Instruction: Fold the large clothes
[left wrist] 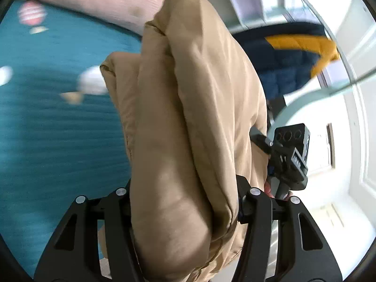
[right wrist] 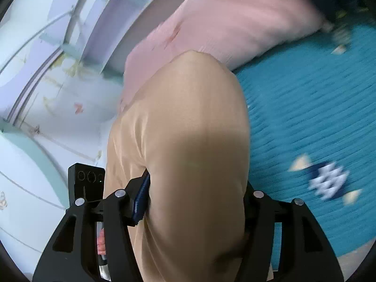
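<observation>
Both grippers carry the thick, folded tan padded garment, lifted above the teal patterned bed cover. The left gripper has its jaws pinching a fat bundle of layers that bulges out ahead of them; the right gripper has its jaws clamped on a rounded fold of the same cloth. A pale pink pillow lies beyond the jaws. Judging the step as a carry, keep both grips level and equally tight, since puffy layers may slip apart, and lower flat before letting go.
</observation>
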Demonstrator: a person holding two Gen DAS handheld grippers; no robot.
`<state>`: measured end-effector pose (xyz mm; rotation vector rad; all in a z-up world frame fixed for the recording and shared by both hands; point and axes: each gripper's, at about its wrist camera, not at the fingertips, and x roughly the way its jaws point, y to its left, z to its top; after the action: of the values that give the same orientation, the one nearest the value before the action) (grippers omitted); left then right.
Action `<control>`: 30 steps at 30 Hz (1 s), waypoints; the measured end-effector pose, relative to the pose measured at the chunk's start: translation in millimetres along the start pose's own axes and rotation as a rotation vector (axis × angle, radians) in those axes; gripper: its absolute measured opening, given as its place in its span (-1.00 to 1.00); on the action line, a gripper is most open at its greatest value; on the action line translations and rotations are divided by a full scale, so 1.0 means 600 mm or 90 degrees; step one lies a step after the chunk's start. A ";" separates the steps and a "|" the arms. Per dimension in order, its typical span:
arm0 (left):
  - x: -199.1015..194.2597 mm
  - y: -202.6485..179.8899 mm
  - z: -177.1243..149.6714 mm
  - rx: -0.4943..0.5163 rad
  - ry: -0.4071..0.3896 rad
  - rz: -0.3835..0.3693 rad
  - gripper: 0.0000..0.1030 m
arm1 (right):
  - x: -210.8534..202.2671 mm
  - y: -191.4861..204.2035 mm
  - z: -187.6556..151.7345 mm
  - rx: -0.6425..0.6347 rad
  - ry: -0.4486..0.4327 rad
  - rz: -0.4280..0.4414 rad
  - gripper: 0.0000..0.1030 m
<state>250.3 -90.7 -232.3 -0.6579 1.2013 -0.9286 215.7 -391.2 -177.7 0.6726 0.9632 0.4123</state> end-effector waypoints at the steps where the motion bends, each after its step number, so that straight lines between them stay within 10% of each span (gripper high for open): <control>1: 0.030 -0.022 0.007 0.008 0.008 -0.007 0.07 | -0.026 -0.016 0.008 0.001 -0.011 -0.011 0.10; 12: 0.303 -0.159 0.032 0.034 0.084 -0.065 0.11 | -0.242 -0.204 0.085 0.042 -0.087 -0.126 0.39; 19: 0.406 -0.094 -0.022 -0.027 0.128 0.081 0.24 | -0.331 -0.360 0.055 0.233 -0.165 -0.184 0.62; 27: 0.378 -0.146 -0.030 0.093 0.069 0.188 0.24 | -0.339 -0.331 -0.018 0.106 -0.167 -0.350 0.61; 30: 0.392 -0.204 -0.034 0.162 0.047 0.205 0.24 | -0.303 -0.326 -0.036 0.047 -0.140 -0.372 0.23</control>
<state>221.1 -354.4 -248.2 -0.2195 1.1867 -0.8184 108.6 -634.7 -209.2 0.4619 0.9183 -0.2102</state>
